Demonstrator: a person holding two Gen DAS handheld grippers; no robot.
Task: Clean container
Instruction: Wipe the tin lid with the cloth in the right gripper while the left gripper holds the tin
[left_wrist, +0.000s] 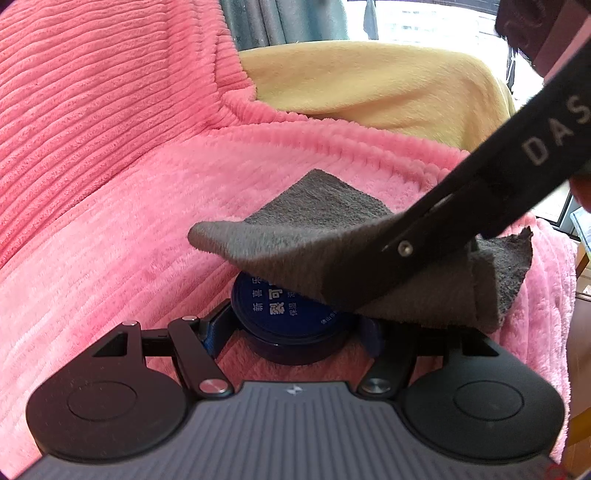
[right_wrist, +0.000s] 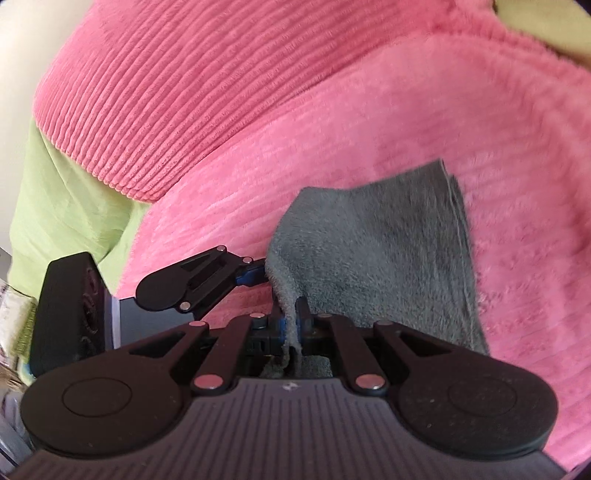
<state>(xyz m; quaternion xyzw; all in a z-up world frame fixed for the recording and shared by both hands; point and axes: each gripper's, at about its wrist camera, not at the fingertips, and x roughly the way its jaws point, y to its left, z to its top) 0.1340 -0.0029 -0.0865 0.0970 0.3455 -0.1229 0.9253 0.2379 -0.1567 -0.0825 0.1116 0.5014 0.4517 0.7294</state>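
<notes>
Left gripper (left_wrist: 295, 332) was clamped on a small round dark-blue tin with a printed blue lid (left_wrist: 291, 314), one blue-padded finger on each side of its wall, the lid facing up. Judgement: this grip steadied the tin so the wiping hand could press on it without it skidding over the soft pink ribbed plush blanket (left_wrist: 129, 229) beneath.

Right gripper (right_wrist: 293, 328) was closed tight on a fold of the grey microfibre cloth (right_wrist: 376, 258); a pinched edge ran back between the jaws and the rest fanned out ahead of them. Judgement: holding it by one edge left a loose flap free to serve as the wiping face.

Relative position, from the left wrist view: the cloth (left_wrist: 325, 243) hung draped over the far and right part of the lid, covering roughly half of it; the near-left part with white lettering was exposed. Whether the cloth was actually pressing on the lid or just above it could not be settled. From the right wrist view the tin was hidden under the cloth.

A tan fleece throw (left_wrist: 369, 85) lay behind the blanket, well apart from the work.
</notes>
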